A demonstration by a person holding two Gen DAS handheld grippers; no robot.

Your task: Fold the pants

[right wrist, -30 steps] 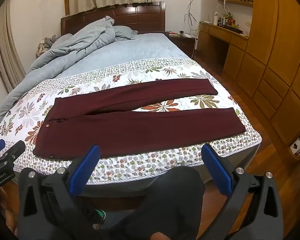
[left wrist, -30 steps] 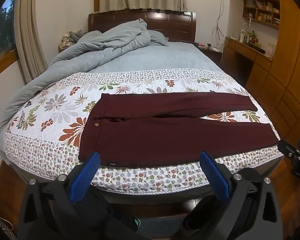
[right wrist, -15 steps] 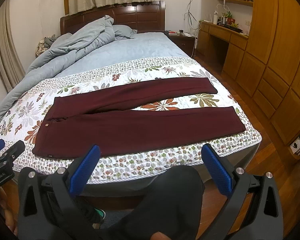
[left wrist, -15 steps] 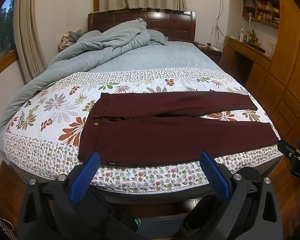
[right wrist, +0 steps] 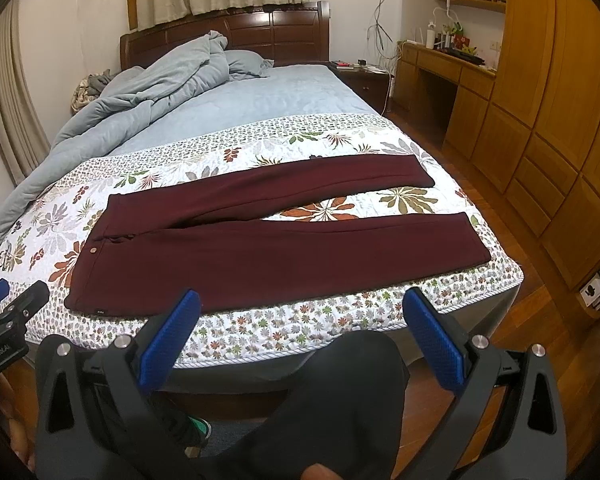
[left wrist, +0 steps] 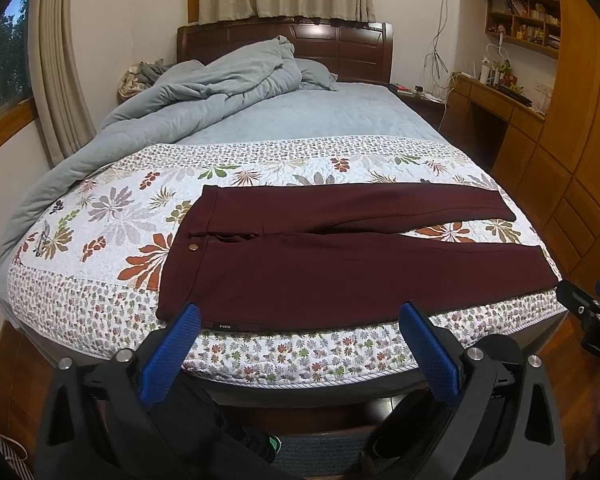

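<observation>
Maroon pants (left wrist: 340, 264) (right wrist: 276, 248) lie flat on the floral quilt (left wrist: 100, 224) (right wrist: 236, 328) at the foot of the bed, waistband to the left, both legs spread apart toward the right. My left gripper (left wrist: 298, 316) hovers open just short of the bed's near edge, in front of the waist and near leg. My right gripper (right wrist: 300, 304) is also open, held before the near leg's middle. Neither touches the cloth. Each gripper shows at the other view's side edge.
A rumpled grey duvet (left wrist: 204, 92) and pillow fill the bed's far left. Wooden wardrobe doors (right wrist: 560, 128) and a desk (right wrist: 444, 64) line the right wall. A person's dark-trousered knee (right wrist: 340, 392) and a shoe (right wrist: 198, 430) are below, on the wood floor.
Both grippers have crept slightly closer to the bed; the pants sit a little higher in view. Nothing has been touched.
</observation>
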